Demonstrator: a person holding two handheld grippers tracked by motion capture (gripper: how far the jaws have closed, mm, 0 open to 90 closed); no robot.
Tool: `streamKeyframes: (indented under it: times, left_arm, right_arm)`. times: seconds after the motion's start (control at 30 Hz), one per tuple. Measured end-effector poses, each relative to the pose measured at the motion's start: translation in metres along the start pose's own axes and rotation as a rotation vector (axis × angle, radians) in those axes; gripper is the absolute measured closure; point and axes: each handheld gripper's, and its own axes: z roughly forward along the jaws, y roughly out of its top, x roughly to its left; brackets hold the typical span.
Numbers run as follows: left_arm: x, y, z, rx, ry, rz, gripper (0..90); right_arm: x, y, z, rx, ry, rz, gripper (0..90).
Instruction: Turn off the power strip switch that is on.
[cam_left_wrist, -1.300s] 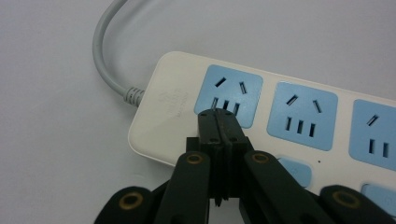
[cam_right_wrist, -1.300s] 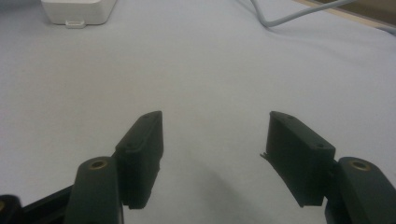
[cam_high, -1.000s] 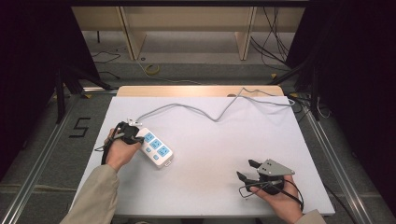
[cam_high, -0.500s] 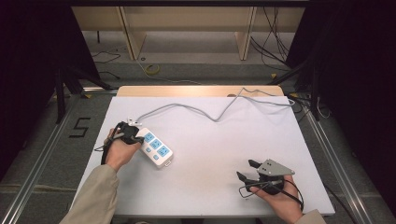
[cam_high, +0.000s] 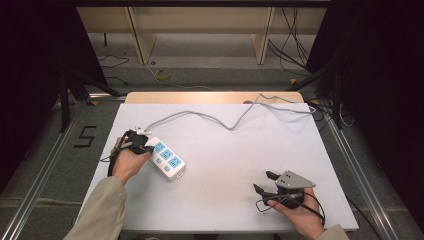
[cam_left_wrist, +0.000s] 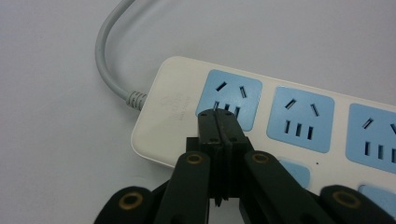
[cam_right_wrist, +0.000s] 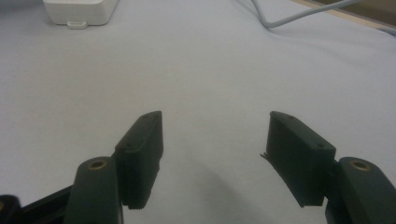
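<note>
You are holding the left gripper (cam_high: 142, 145) over the cord end of the white rectangular plastic power strip with blue socket panels (cam_high: 166, 158). Its fingers (cam_left_wrist: 210, 135) are pressed together with nothing between them, their tips resting at the lower edge of the first blue socket panel (cam_left_wrist: 229, 98).

The power strip is lying flat on the left half of the white counter (cam_high: 225, 165). Its long axis is running diagonally, with the cord end pointing toward the far left and the free end pointing toward the near right. The grey round cable (cam_high: 220, 119) is leaving the cord end and trailing across the counter to the far right edge.

You are holding the right gripper (cam_high: 265, 184) near the front right of the counter, well apart from the strip. Its fingers (cam_right_wrist: 142, 149) are spread wide and holding nothing.
</note>
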Motion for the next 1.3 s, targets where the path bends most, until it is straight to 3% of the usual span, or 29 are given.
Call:
streamKeyframes:
  times: [0.67, 1.3]
  left_arm:
    - [0.002, -0.001, -0.004, -0.016, 0.019, -0.002, 89.7]
    - [-0.001, 0.000, -0.011, -0.064, -0.002, 0.004, 89.5]
  right_arm:
    - [0.000, 0.000, -0.001, -0.001, -0.003, 0.003, 37.2]
    - [0.000, 0.000, -0.001, -0.001, 0.000, 0.004, 37.1]
